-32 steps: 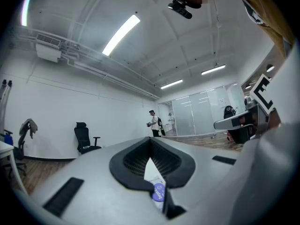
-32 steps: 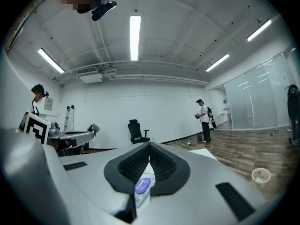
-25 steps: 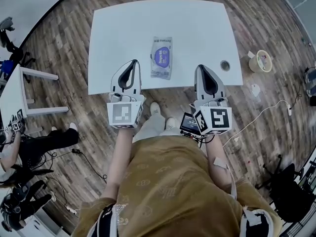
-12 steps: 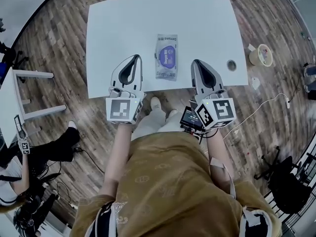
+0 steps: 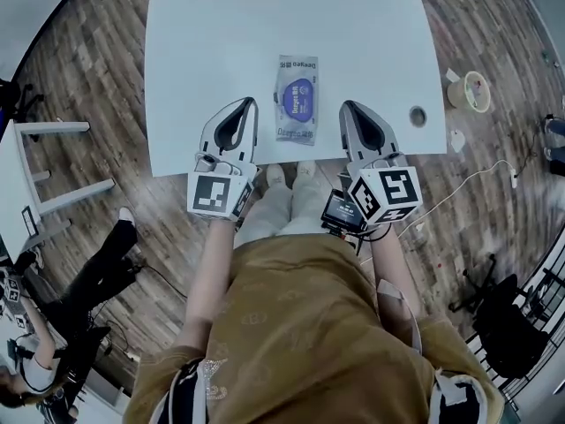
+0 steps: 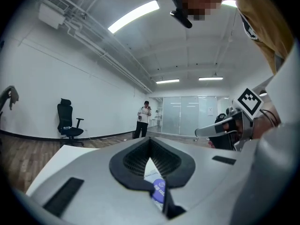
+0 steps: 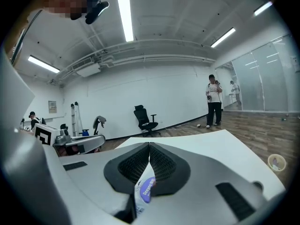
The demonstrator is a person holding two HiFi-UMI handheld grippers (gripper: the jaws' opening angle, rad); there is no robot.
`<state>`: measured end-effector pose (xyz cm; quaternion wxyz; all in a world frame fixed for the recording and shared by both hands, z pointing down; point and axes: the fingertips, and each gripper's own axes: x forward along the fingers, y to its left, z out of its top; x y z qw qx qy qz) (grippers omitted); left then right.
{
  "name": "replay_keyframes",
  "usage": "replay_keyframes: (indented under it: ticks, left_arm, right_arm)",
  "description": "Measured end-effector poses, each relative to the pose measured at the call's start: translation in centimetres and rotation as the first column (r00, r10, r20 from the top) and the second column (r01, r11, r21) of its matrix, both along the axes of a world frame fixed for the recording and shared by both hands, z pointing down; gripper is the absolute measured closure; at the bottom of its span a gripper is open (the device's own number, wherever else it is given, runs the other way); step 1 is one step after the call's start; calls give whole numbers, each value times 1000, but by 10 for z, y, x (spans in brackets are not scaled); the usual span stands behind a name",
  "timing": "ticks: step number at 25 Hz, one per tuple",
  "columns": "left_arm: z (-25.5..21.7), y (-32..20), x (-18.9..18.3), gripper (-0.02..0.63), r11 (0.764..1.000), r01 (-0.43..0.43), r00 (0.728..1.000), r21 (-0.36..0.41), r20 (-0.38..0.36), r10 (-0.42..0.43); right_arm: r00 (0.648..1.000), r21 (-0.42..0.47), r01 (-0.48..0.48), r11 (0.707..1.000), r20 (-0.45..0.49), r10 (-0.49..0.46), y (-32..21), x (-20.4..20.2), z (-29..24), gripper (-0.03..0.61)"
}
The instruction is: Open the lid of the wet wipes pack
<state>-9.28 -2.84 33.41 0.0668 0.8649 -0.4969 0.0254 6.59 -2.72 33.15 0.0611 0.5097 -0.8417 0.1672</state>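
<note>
Probably office: swivel chair (image 6: 68, 121), glass partitions (image 6: 187, 114)

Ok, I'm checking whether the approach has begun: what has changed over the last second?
Both grippers came forward over the near edge of the table: the left gripper now flanks the wet wipes pack on its left, the right gripper on its right. Nothing was gripped. Both stay shut and empty; the pack lies flat, untouched.

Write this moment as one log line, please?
left gripper: shut, empty; right gripper: shut, empty; wet wipes pack: on table between them, lid closed
</note>
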Motion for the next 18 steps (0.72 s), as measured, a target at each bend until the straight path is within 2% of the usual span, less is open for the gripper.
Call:
replay_keyframes:
  ticks: [4, 9, 18]
  left_arm:
    - [17, -9, 3, 612, 999, 12, 999, -30, 39, -11]
    - [39, -11, 15, 612, 996, -24, 998, -84, 58, 29]
    - [89, -16, 20, 612, 977, -22, 997, -210, 74, 39]
  right_arm:
    - [1000, -49, 18, 999, -1, -18, -12, -3, 18, 568]
    - [997, -122, 77, 990, -22, -80, -16, -11, 45, 566]
    - [990, -229, 134, 964, 2, -138, -25, -24, 89, 555]
